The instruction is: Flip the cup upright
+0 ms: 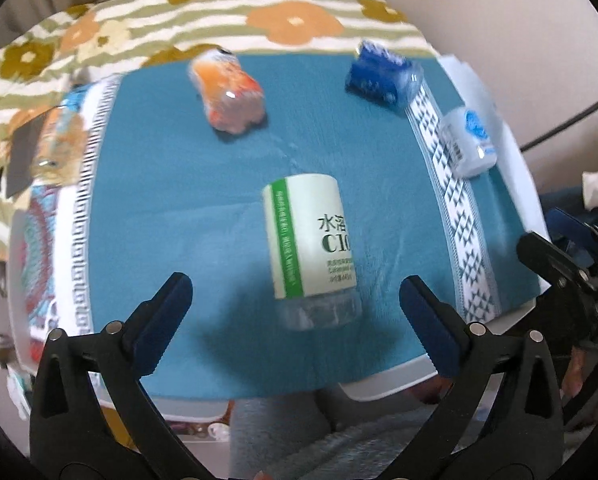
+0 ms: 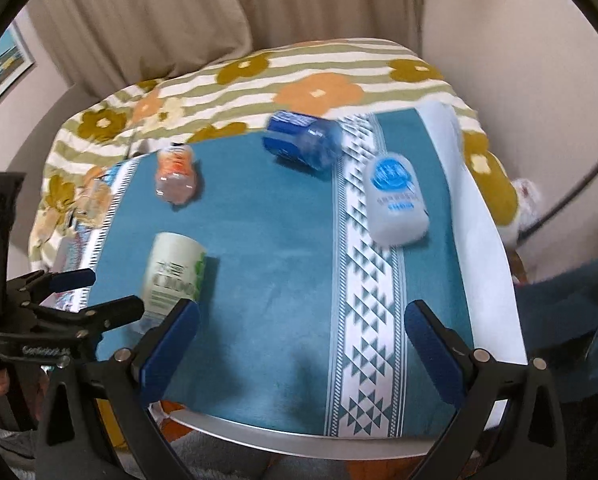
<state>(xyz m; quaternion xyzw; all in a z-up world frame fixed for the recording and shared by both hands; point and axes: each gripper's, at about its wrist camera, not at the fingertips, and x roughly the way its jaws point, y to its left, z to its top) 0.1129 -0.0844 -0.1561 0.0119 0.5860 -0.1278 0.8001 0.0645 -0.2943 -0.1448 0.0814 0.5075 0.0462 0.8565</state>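
Observation:
Several cups stand upside down on the teal cloth [image 1: 179, 200]. A clear cup with a white and green label [image 1: 311, 240] is nearest, straight ahead of my left gripper [image 1: 295, 312], which is open and empty around its near side. It also shows in the right wrist view [image 2: 173, 276], left of my right gripper [image 2: 303, 344], which is open and empty. An orange cup [image 1: 231, 96], a blue cup [image 1: 383, 76] and a white cup with a blue logo [image 1: 467, 140] stand farther back. The white cup [image 2: 397, 200] is ahead of my right gripper.
The cloth has a white patterned band [image 2: 363, 280] and covers a small table with a grey front rim [image 2: 299, 432]. A flowered striped blanket [image 2: 299, 76] lies behind the table. The left gripper [image 2: 59, 312] appears at the left of the right wrist view.

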